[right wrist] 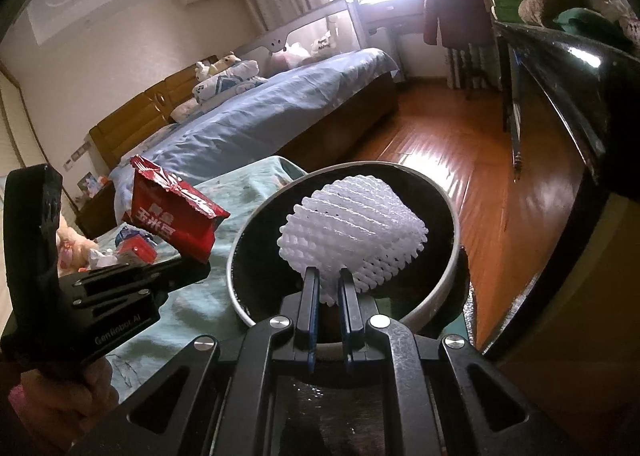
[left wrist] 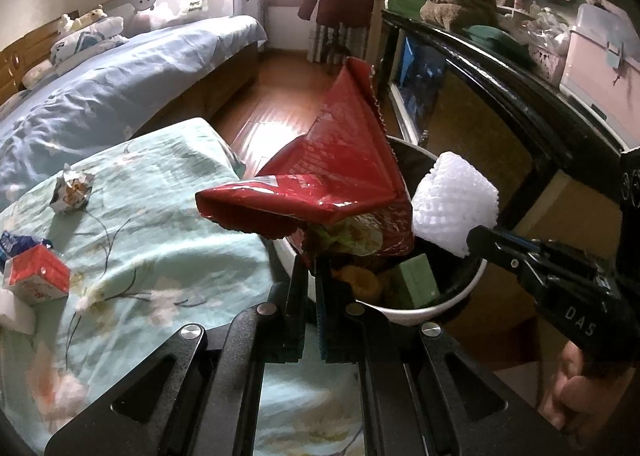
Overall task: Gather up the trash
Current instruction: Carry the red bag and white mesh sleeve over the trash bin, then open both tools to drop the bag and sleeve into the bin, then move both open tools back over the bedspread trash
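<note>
Trash collection at the round white-walled bin with a dark lining (right wrist: pixel 450 276), which stands on the floor just beside the bed corner draped in a pale green floral sheet (left wrist: pixel 168 216) and serves here as the landmark. The left hand-held gripper (left wrist: pixel 312 268), jaws together and clamped on the lower edge of a crumpled red foil snack bag (left wrist: pixel 340 176), holds the bag over the bed-side rim of the bin, presumably so that it drops inside on release. The right hand-held gripper (right wrist: pixel 329 288), jaws pinched on a white foam mesh fruit sleeve (right wrist: pixel 352 228), holds that sleeve above the bin's mouth for the same likely reason. Inside the bin, the left wrist view shows a green box-like item (left wrist: pixel 418 280) and an orange object (left wrist: pixel 362 284); what else lies below is hidden. Away from the bin, farther along the sheet, lie pieces not yet collected: a crumpled silver wrapper (left wrist: pixel 72 192), a small red-and-white carton (left wrist: pixel 36 280) and a blue packet (left wrist: pixel 18 244).
</note>
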{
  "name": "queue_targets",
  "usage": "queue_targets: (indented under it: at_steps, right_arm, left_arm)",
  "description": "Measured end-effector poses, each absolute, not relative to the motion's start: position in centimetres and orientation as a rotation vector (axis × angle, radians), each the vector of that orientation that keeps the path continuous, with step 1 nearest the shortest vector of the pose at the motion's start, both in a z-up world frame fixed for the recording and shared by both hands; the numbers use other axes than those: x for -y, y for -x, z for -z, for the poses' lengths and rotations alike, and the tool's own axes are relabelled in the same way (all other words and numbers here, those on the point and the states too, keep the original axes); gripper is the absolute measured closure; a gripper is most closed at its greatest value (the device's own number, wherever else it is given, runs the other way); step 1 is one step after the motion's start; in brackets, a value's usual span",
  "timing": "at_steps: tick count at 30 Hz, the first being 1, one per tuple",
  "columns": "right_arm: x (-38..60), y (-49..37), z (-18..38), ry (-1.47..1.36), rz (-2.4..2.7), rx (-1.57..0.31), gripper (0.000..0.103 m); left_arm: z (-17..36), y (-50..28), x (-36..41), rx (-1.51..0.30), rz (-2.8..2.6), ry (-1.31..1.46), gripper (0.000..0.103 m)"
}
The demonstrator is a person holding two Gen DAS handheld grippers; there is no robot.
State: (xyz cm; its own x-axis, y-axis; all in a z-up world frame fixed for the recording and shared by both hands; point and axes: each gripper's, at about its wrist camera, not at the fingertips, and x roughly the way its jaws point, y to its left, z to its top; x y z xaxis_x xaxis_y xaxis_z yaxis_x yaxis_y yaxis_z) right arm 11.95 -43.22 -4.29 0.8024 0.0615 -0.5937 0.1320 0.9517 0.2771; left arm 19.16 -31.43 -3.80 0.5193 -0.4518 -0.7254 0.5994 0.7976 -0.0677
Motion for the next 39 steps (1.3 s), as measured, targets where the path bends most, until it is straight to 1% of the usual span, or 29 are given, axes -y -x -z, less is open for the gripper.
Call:
queue_targets:
  at_steps: [11,16,17,18,19,20,21,22,28,30,32,34,39]
  right_arm:
    - [43.8,-12.8,4.5,-0.308,0.062,-0.649,0.094]
    - [44.2,-13.4,4.8,-0.313,0.072,-0.665,0.089]
    - [44.4,-13.5,4.9,-0.314,0.076,-0.667,0.089]
    - [44.5,-13.6,5.0,-0.319,0.079,-0.671,0.088]
    - [44.5,-13.7,5.1,-0.325,0.084,-0.678,0.082]
    - [44.7,-13.8,5.1,-0.335,0.087,-0.683,0.066]
    - [44.9,-13.9,5.2,-0.345,0.090,-0.684,0.057]
    - [44.9,-13.8,5.1,-0.352,0.091,-0.678,0.051]
    - [44.1,-13.9,4.9,-0.342,0.070,-0.679,0.051]
    - [43.7,-13.9,4.7,-0.338,0.063,-0.680,0.050]
    - [43.5,-13.9,4.6,-0.338,0.060,-0.676,0.043]
    - [43.1,-14.0,4.4,-0.340,0.051,-0.670,0.041]
    - [41.3,-14.4,4.1,-0.334,0.009,-0.669,0.028]
  left_arm:
    - [4.3,-20.1,33.6,-0.844,0.659,-0.217,0.100]
    - [4.2,-20.5,33.9,-0.853,0.667,-0.210,0.099]
    - [4.1,-20.5,33.9,-0.854,0.670,-0.207,0.097]
    - [4.0,-20.5,33.9,-0.854,0.668,-0.206,0.087]
    - [4.0,-20.5,33.7,-0.854,0.659,-0.204,0.078]
    - [4.0,-20.5,33.5,-0.852,0.653,-0.200,0.057]
    - [3.8,-20.4,33.2,-0.842,0.646,-0.191,0.049]
    - [3.8,-20.2,32.8,-0.832,0.637,-0.183,0.049]
    - [4.0,-19.9,30.6,-0.842,0.612,-0.139,0.048]
    - [4.1,-19.7,29.4,-0.843,0.592,-0.124,0.048]
    - [4.2,-19.7,28.3,-0.846,0.579,-0.108,0.048]
    - [4.4,-19.5,27.1,-0.850,0.558,-0.094,0.048]
    - [5.1,-18.9,23.4,-0.860,0.501,-0.052,0.048]
